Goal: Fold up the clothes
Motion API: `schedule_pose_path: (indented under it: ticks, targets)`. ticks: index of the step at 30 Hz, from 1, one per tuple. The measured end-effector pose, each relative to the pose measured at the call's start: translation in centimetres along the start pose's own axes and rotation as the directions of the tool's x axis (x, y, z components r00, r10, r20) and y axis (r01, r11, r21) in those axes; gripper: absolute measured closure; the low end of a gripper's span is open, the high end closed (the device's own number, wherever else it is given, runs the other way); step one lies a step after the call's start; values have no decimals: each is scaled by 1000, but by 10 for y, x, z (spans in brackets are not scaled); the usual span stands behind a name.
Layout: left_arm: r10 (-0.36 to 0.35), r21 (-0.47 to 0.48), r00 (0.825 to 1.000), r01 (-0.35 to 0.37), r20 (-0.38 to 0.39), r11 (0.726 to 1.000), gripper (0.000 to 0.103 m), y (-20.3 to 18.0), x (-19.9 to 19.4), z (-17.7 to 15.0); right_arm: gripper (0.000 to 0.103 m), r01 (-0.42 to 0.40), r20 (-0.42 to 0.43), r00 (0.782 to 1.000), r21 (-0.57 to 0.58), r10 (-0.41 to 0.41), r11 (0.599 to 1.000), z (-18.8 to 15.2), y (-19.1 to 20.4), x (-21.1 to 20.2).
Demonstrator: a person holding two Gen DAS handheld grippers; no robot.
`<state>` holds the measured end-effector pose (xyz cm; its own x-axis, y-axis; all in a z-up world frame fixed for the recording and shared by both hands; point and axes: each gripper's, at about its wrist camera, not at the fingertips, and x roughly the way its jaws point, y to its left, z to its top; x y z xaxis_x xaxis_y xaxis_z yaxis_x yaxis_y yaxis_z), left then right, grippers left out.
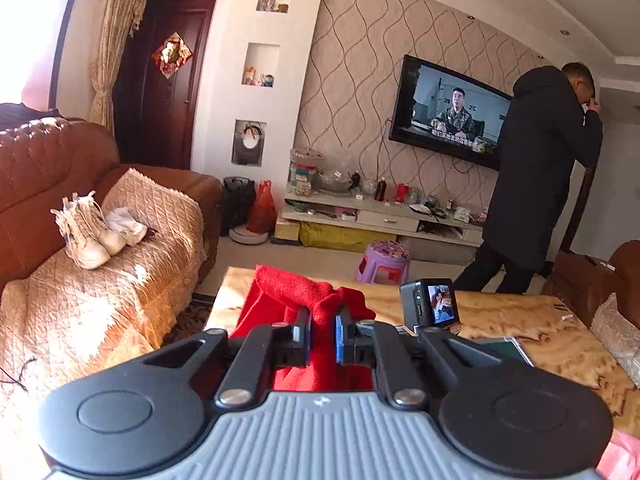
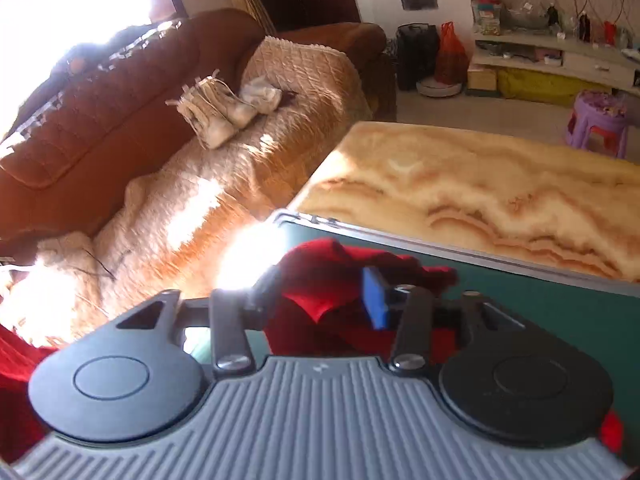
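Note:
A red knitted garment (image 1: 292,292) is bunched up and lifted above the marble-patterned table (image 1: 520,320). My left gripper (image 1: 323,334) is shut on a fold of it, with red cloth hanging between and below the fingers. In the right wrist view the same red garment (image 2: 320,272) is pinched in my right gripper (image 2: 320,300), which is shut on it above a dark green mat (image 2: 540,300) lying on the table (image 2: 460,176). More red cloth (image 2: 16,380) hangs at the lower left edge.
A small action camera (image 1: 434,304) stands on the table to the right of my left gripper. A brown sofa with a quilted cover (image 1: 120,272) holds white boots (image 1: 86,228). A man in a dark coat (image 1: 536,176) stands by the TV. A purple stool (image 1: 384,262) stands beyond the table.

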<state>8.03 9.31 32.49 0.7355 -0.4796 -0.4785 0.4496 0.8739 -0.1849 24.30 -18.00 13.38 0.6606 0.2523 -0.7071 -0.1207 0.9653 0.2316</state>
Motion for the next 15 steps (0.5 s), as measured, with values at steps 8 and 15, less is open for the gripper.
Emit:
schedule_pose_path:
  ticks: [8, 15]
  targets:
    - [-92, -23, 992, 90, -83, 996, 91, 7, 27, -40, 26, 143, -209, 967, -23, -145, 989, -159, -77, -36]
    - [-87, 4, 994, 87, -72, 996, 91, 0, 20, -33, 40, 120, -253, 961, 15, -112, 993, -203, -65, -24]
